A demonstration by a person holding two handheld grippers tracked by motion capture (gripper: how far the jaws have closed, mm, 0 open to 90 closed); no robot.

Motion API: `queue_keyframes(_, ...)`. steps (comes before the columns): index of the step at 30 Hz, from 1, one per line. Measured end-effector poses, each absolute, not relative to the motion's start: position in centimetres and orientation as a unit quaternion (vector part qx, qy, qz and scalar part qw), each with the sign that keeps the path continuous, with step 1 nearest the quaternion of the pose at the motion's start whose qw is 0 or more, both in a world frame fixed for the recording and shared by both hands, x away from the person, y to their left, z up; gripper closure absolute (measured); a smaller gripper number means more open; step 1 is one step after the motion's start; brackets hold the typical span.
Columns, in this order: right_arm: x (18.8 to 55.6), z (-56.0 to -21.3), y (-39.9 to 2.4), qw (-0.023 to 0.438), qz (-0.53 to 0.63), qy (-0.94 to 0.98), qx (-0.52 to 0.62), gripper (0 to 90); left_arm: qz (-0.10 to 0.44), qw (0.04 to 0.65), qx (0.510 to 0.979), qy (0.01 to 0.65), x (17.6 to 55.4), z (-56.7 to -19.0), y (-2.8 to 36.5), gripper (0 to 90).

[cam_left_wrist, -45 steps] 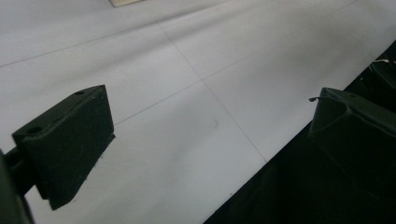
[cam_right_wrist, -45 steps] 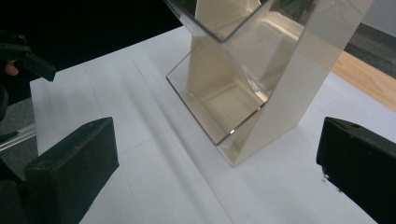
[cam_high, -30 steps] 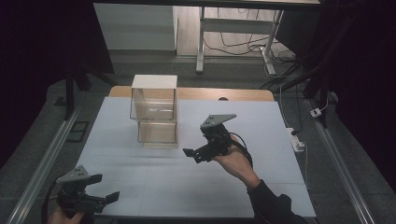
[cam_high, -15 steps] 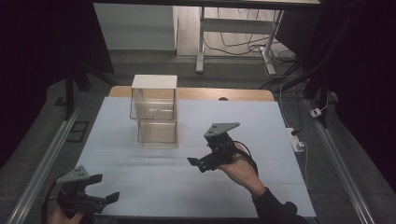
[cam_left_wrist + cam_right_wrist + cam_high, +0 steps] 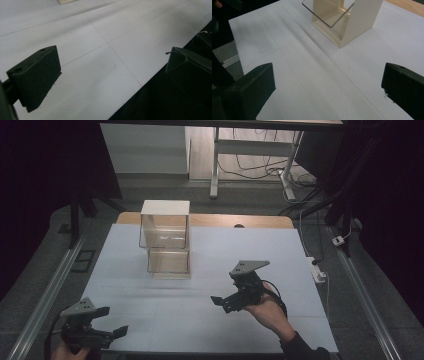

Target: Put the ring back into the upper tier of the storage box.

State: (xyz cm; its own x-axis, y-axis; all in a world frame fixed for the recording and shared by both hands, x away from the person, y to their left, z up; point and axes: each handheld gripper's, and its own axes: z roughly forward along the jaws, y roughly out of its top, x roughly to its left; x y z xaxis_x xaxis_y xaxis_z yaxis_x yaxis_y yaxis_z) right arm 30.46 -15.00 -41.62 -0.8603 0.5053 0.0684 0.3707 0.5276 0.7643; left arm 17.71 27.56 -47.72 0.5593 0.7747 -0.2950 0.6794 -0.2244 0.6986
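A clear, cream-framed box of two stacked tiers stands upright at the back middle of the white mat. In the right gripper view the box is ahead at the top, well apart from the jaws. My right gripper hovers over the mat, right of centre and nearer than the box. It is open with nothing between its jaws. My left gripper is low at the front left corner, open and empty, and its view looks over the mat's near edge.
A strip of wooden tabletop shows behind the mat. Metal rails run along both sides of the table. A white power strip with cables lies off the right edge. Desk legs and cables stand on the floor beyond.
My right gripper has drawn back from the box toward the near side and slightly right, staying open. The left gripper has held its place.
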Motion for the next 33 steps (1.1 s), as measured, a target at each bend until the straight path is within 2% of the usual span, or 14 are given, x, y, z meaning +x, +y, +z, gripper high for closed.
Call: queue_keyframes(33, 26.5, -44.1, -25.3, 0.117, 0.405, 0.834, 0.355, 0.0, 0.059, 0.415, 0.779, 0.466, 17.7, -47.7, 27.6, 0.0)
